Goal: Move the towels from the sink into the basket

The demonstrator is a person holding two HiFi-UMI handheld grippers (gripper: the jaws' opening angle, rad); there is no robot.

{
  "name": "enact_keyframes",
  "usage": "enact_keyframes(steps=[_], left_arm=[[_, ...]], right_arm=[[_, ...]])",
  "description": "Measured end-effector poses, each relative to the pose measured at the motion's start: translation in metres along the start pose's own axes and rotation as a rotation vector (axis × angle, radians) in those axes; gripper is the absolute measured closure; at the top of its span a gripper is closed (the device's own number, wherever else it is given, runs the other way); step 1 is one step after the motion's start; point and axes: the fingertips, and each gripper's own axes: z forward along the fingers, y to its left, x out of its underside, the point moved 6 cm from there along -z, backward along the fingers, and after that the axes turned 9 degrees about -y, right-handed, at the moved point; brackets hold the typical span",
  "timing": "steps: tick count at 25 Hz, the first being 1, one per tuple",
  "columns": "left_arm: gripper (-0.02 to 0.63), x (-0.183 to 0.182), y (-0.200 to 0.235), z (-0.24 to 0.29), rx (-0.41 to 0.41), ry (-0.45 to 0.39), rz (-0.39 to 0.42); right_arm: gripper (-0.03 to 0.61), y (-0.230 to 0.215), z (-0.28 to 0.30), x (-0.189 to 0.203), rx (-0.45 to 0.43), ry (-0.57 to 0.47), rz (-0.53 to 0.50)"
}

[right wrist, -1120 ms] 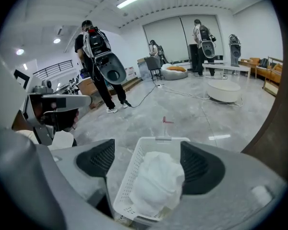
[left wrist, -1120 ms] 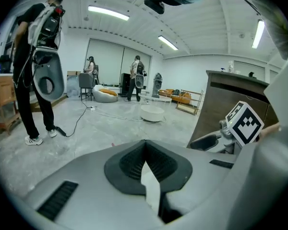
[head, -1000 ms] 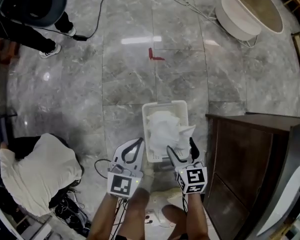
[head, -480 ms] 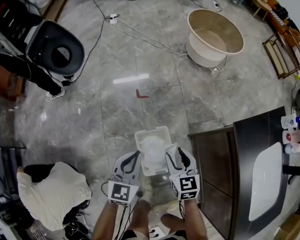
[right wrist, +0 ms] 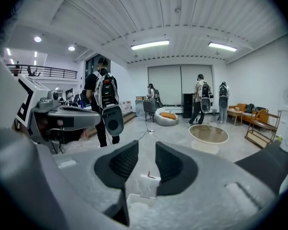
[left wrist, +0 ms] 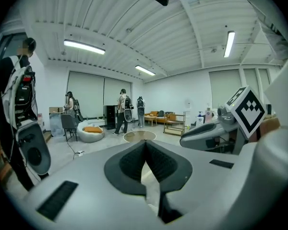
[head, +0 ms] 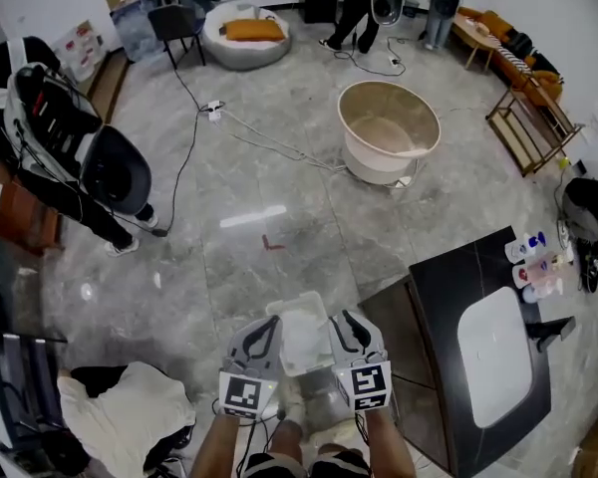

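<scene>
A white basket (head: 301, 304) stands on the grey floor with white towels (head: 305, 337) heaped inside. Both grippers hang well above it, one at each side in the head view. My left gripper (head: 269, 321) (left wrist: 145, 143) is shut, its tips meeting with nothing held. My right gripper (head: 341, 318) (right wrist: 147, 148) has just been closing; a narrow gap remains and nothing is between its jaws. Through that gap the basket (right wrist: 143, 182) shows far below. The white sink (head: 493, 355) sits in a dark counter (head: 439, 287) at the right; I see no towel in it.
Bottles (head: 533, 262) stand at the counter's far end. A round beige tub (head: 387, 127) and cables lie on the floor ahead. A person with backpack gear (head: 80, 157) stands at the left. A white cloth pile (head: 125, 416) lies at the lower left.
Both grippers have risen away from the basket, which now looks smaller and farther below. The right jaws have narrowed. The head view has lifted, showing more of the room and the sink.
</scene>
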Motion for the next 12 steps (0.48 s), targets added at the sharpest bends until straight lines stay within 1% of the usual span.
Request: enact_keyframes(steps=[2, 4, 5, 7, 10, 12], left_arm=[[0.604, -0.025, -0.005, -0.009, 0.000, -0.011, -0.007], [0.604, -0.050, -0.013, -0.018, -0.013, -0.023, -0.045], [0.604, -0.058, -0.017, -0.022, -0.010, -0.031, -0.042], [0.604, -0.068, -0.021, -0.031, 0.015, -0.041, 0.004], [0.604, -0.088, -0.034, -0.047, 0.028, -0.043, 0.003], [0.604, -0.098, -0.042, -0.055, 0.044, -0.057, 0.043]], right_arm=[[0.479, 0.001, -0.016, -0.026, 0.004, -0.016, -0.020], [0.490, 0.002, -0.032, -0.049, 0.011, -0.038, -0.042], [0.499, 0.003, -0.040, -0.058, 0.019, -0.048, -0.050], [0.516, 0.004, -0.056, -0.072, 0.037, -0.054, -0.053], [0.546, 0.008, -0.081, -0.087, 0.070, -0.071, -0.051], [0.568, 0.009, -0.099, -0.095, 0.094, -0.097, -0.049]])
